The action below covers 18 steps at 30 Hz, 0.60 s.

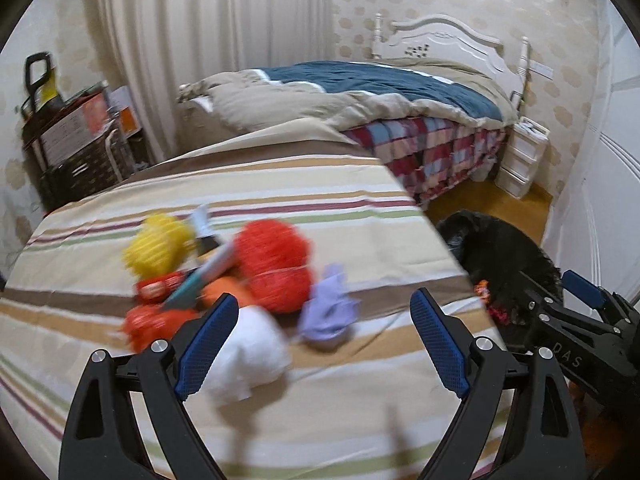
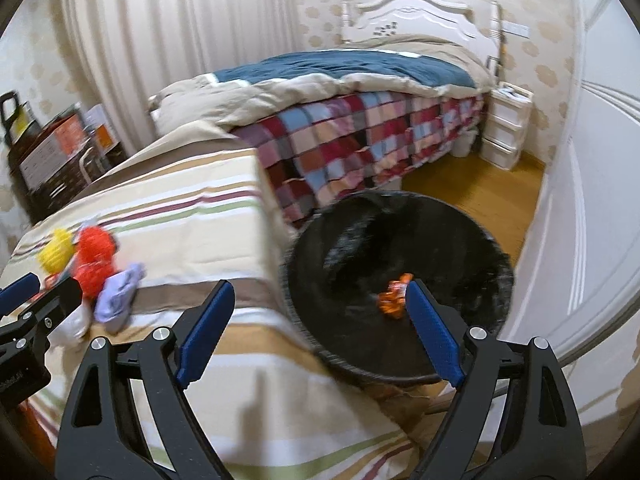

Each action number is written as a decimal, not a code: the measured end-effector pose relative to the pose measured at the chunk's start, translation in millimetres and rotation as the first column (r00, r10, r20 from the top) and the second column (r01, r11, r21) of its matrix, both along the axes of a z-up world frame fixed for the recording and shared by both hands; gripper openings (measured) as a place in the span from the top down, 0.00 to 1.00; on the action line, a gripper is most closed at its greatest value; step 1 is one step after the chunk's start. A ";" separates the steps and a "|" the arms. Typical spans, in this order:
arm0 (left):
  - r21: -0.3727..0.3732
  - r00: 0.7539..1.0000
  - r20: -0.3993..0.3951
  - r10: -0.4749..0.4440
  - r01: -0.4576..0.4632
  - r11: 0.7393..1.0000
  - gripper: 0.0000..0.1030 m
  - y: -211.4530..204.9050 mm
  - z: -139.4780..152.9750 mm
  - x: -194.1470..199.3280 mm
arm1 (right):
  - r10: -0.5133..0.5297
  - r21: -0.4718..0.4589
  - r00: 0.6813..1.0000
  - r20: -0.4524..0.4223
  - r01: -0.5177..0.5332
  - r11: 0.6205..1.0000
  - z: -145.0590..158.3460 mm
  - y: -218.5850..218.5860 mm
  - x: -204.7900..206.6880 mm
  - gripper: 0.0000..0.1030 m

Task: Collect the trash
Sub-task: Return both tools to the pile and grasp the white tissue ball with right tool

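A blurred pile of trash lies on the striped bedspread (image 1: 280, 184): a yellow mesh ball (image 1: 160, 246), a red mesh ball (image 1: 276, 264), red wrappers (image 1: 158, 290), a purple crumpled piece (image 1: 326, 314) and a white wad (image 1: 244, 360). My left gripper (image 1: 324, 300) hangs open just above the pile, the white wad by its left pad, nothing gripped. My right gripper (image 2: 320, 287) is open and empty over the bed's corner and the black bin (image 2: 360, 240). An orange wrapper (image 2: 394, 300) lies inside the bin.
The bin (image 1: 496, 256) stands on the wooden floor (image 2: 460, 188) beside the striped bed. Beyond it are a second bed with a plaid cover (image 2: 360, 140), white drawers (image 2: 504, 128), a curtain (image 2: 180, 32) and a white door (image 2: 600, 200). Boxes and a rack (image 1: 76, 140) stand at far left.
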<state>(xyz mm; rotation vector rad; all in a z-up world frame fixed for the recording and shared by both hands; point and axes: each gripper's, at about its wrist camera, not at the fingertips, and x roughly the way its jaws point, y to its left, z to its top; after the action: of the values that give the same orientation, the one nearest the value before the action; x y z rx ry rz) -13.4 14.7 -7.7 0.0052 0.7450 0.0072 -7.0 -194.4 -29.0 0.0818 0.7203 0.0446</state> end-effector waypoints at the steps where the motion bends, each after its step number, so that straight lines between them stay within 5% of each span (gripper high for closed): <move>1: -0.001 1.000 0.000 0.012 -0.012 1.000 0.15 6.5 0.3 -2.8 | 0.021 -0.001 1.000 0.001 -0.021 1.000 1.0 9.1 -2.4 0.17; 18: -0.015 0.965 -0.013 0.263 -0.263 0.965 0.15 132.6 -9.8 -49.5 | 0.260 -0.032 0.966 0.003 -0.260 0.965 11.8 128.8 -23.6 0.17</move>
<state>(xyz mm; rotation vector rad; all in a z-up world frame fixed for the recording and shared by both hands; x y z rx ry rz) -62.9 147.4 -17.5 -0.1104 0.7525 0.2548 -30.5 -65.6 -17.2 -0.0431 0.7210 0.2846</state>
